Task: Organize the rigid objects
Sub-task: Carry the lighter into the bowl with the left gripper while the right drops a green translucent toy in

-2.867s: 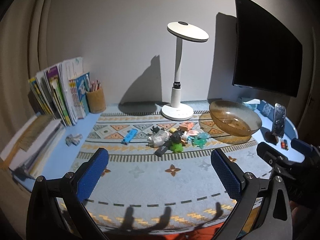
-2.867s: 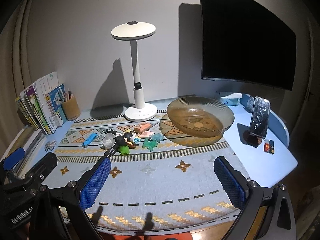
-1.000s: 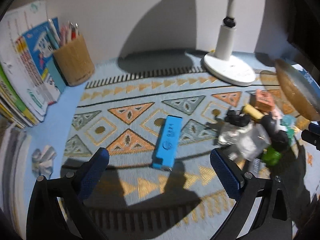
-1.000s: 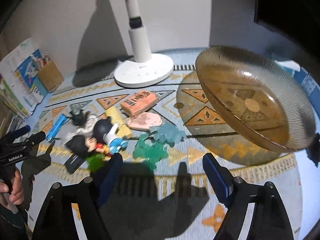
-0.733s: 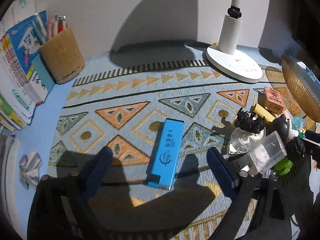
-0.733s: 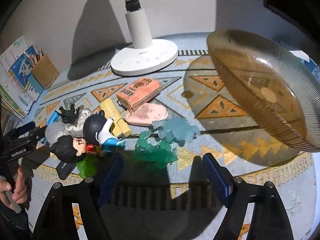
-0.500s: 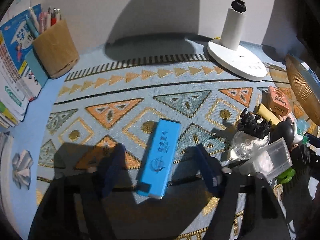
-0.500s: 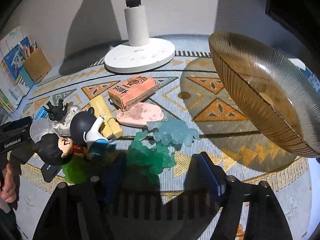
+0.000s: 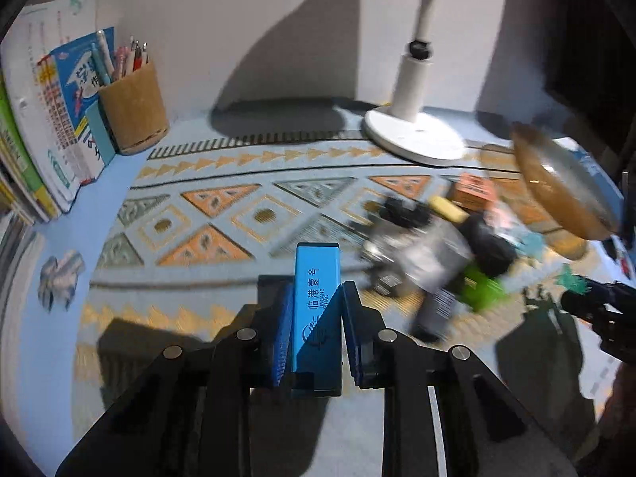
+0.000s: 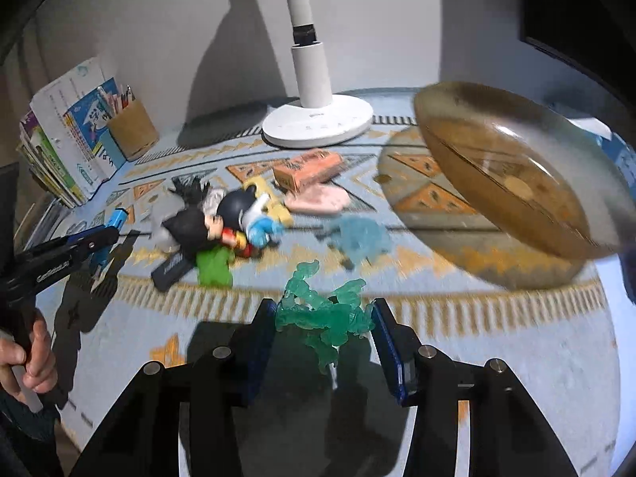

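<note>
My left gripper [image 9: 316, 298] is shut on a blue rectangular box [image 9: 317, 278] with printed characters, held just above the patterned mat [image 9: 222, 206]. My right gripper [image 10: 324, 310] is shut on a translucent green spiky figure [image 10: 322, 314], lifted off the mat [image 10: 437, 318]. A pile of small toys [image 10: 222, 226] lies on the mat: black-haired figures, a yellow block, an orange box [image 10: 308, 169], a pink piece, a pale blue figure [image 10: 357, 238] and a bright green one [image 10: 214, 266]. An amber glass bowl [image 10: 512, 175] stands at the right; it also shows in the left wrist view [image 9: 556, 187].
A white lamp base [image 10: 318, 123] stands behind the toys. A brown pen cup [image 9: 133, 107] and a row of books [image 9: 35, 119] stand at the back left. A crumpled wrapper [image 9: 59, 274] lies off the mat at the left.
Both grippers have closed: the left onto the blue box, the right onto the green figure. Both objects are now lifted off the mat.
</note>
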Demonstrator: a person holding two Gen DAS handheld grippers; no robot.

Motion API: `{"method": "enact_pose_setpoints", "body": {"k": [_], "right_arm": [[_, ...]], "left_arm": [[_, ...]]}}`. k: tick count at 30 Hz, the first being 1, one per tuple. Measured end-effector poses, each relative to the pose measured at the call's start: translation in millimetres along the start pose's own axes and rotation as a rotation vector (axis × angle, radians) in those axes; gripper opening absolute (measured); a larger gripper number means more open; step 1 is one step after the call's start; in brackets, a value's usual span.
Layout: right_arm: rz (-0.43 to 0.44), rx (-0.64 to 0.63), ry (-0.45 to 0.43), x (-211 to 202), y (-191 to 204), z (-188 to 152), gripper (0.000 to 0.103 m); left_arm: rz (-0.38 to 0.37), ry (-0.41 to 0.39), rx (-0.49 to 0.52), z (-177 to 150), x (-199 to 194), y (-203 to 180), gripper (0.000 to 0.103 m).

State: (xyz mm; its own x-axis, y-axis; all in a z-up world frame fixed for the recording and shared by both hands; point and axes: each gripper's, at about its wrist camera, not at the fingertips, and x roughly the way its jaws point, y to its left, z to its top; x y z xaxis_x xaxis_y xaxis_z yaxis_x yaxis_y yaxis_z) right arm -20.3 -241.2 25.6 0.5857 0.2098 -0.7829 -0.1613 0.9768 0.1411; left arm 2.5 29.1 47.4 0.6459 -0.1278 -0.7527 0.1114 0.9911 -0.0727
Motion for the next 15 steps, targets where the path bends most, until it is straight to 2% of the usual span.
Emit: {"method": "enact_pose_setpoints", "body": {"k": [5,12,15], "right_arm": [[-0.031,0.012,0.032,-7,-8,-24,0.047],[-0.021,-0.008,0.04,-5,-9,-44,0.049],[0.003,0.011,0.038,-5,-10,-45,0.068]], "left_arm": [[-0.075,0.003,-0.009,-28,-17,-28,0.021],[-0.047,0.04,0.0,-51,-8,-44,0.021],[-0.029,0.049,-0.021,-55,-6,-41,0.021]]}}
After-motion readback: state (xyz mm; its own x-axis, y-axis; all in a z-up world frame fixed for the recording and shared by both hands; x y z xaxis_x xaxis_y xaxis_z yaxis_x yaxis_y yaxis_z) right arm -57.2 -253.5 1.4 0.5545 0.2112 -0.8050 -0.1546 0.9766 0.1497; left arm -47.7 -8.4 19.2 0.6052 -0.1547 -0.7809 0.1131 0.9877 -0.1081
